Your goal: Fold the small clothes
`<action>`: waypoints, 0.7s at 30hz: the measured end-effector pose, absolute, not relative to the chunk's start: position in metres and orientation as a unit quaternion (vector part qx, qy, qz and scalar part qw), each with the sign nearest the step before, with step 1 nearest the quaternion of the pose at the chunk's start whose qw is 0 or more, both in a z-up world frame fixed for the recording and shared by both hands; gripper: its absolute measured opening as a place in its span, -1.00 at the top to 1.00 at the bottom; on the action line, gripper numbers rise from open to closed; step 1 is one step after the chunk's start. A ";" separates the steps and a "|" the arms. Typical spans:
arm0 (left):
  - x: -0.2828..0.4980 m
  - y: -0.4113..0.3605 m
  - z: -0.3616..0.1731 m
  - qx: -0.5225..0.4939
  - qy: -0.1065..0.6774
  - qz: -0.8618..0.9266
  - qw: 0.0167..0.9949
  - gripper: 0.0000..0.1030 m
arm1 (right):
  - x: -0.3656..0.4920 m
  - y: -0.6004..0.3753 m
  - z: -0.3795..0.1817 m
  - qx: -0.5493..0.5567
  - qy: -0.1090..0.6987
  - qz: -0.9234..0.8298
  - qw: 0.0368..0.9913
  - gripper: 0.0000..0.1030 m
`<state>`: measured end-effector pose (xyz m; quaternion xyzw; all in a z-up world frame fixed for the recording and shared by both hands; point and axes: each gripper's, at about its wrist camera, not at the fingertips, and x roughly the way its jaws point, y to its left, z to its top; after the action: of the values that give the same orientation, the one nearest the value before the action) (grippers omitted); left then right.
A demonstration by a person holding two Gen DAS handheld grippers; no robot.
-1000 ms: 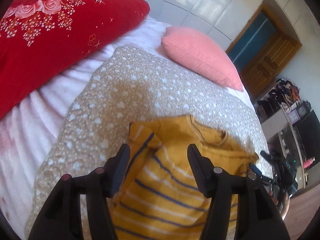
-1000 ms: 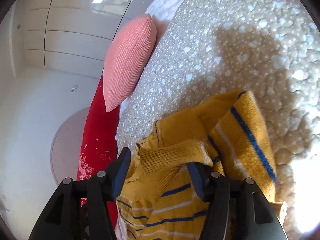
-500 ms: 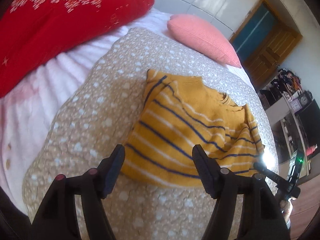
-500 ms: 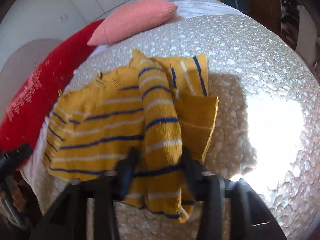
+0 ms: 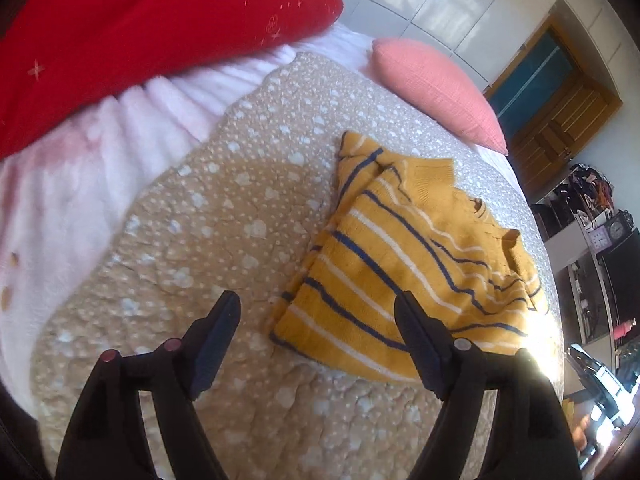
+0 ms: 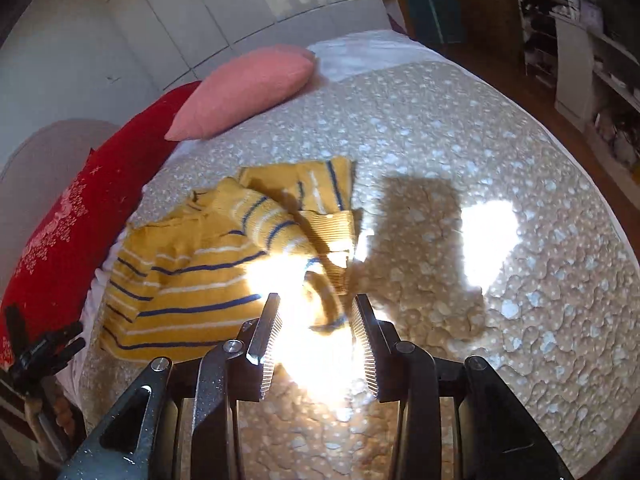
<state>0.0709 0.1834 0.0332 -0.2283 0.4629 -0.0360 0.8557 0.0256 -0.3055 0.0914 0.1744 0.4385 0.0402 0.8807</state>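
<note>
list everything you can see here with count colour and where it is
sweater: 1, mustard yellow with blue and white stripes, partly folded on the quilt
quilt: 1, beige with white hearts, spread over the bed
blanket: 1, pale pink, under the quilt's edge
red pillow: 1, red with white pattern, head of bed
pink pillow: 1, salmon pink, head of bed
door: 1, brown wood, far wall
left gripper: black, open, above the sweater's hem
right gripper: black, open, at the sleeve end

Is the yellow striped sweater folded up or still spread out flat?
Partly folded. The sweater lies on the bedspread with one sleeve doubled across its front, edges uneven; neither open gripper holds it.
</note>
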 end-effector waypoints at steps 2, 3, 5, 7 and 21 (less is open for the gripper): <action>0.079 0.175 0.020 -0.233 0.459 -0.037 0.856 -0.52 | 0.030 -0.288 0.097 0.165 0.441 0.062 0.880 0.23; 0.082 0.172 0.016 -0.233 0.455 -0.036 0.859 -0.52 | 0.038 -0.277 0.098 0.162 0.443 0.072 0.879 0.23; 0.087 0.166 0.006 -0.230 0.441 -0.029 0.867 -0.52 | 0.055 -0.258 0.093 0.158 0.452 0.083 0.874 0.23; 0.089 0.166 -0.003 -0.233 0.434 -0.027 0.870 -0.49 | 0.080 -0.243 0.083 0.157 0.461 0.088 0.869 0.23; 0.083 0.176 -0.008 -0.273 0.405 -0.085 0.869 -0.18 | 0.197 -0.231 0.084 0.131 0.482 -0.042 0.865 0.19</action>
<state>0.0826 0.1759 -0.0080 -0.2727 0.4049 -0.0855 0.8685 0.1973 -0.2312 0.0835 0.1312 0.4823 -0.0422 0.8651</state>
